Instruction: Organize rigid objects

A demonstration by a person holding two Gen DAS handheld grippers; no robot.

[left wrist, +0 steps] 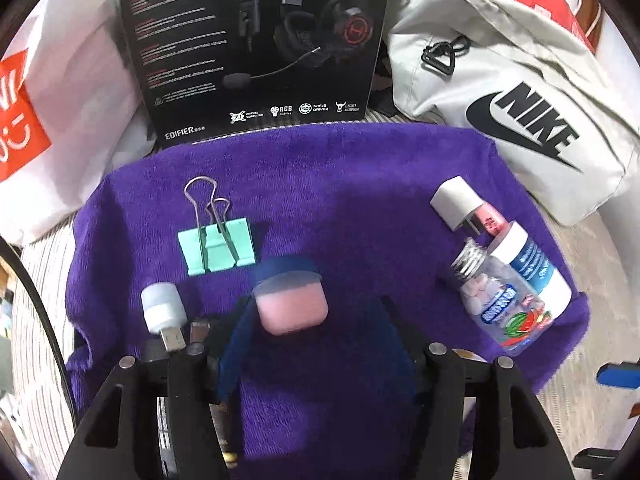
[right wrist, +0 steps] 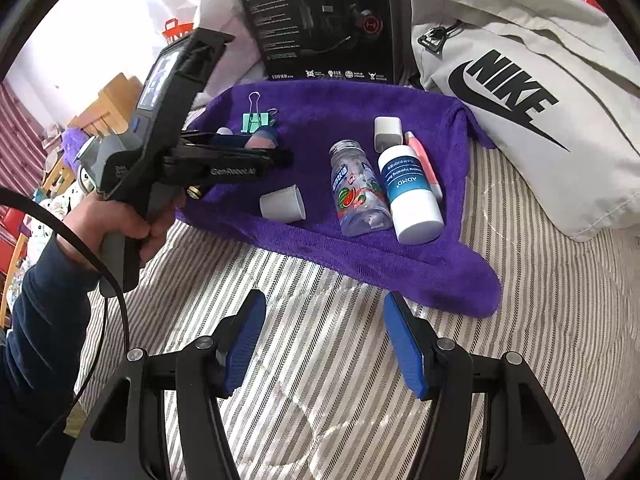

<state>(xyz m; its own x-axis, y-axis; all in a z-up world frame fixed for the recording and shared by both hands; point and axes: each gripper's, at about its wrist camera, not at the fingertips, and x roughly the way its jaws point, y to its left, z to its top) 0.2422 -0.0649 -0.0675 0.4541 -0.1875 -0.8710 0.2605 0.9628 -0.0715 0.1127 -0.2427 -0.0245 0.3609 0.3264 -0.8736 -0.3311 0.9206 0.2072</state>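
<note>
Only the right view shows both tongs: right tongs (right wrist: 324, 344) released over the striped bed (right wrist: 320, 400); left tongs (left wrist: 320, 344) released, pink case (left wrist: 292, 308) loose between them on the towel (left wrist: 320, 168).

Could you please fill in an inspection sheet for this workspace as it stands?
Surface: purple towel spread on striped bedding.
Job's things: mint binder clip, white USB plug, pink case, clear candy bottle, white bottle, pink tube, white block and white cap, all on the towel.
Clutter: headset box, grey Nike bag and white carrier bag behind the towel.
Grippers: left tongs open, pink case between them; right tongs open, empty, over the bedding.
Cables: black cable beside the left hand.
Surroundings: wooden furniture, blurred.
</note>
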